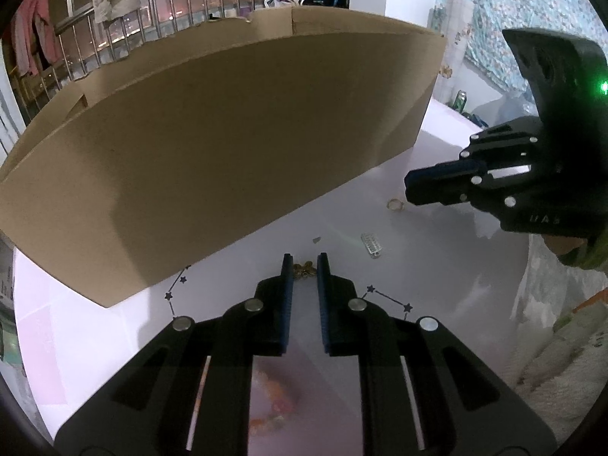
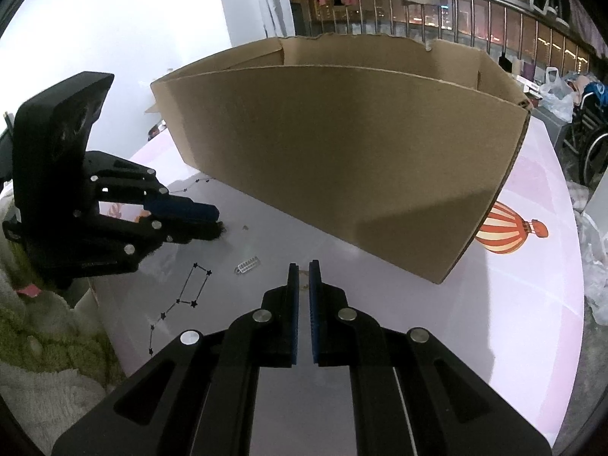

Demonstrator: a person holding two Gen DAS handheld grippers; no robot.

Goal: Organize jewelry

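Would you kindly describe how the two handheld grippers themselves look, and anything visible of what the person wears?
Both are matte black plastic. The left gripper and right gripper each have two flat parallel fingers lined with ribbed blue pads, driven by slotted linkage arms with round silver pivot pins. Seen from the left wrist view, the right unit's upright block shows a green light. A fuzzy green sleeve shows behind the left unit.

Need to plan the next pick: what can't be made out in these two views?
- Inside of the cardboard box: hidden by its near wall in both views.
- Gold piece at the left gripper: too small to identify; whether it is gripped is unclear.
- Ring: visible only in the left wrist view.
- Clear clip: too small for detail.
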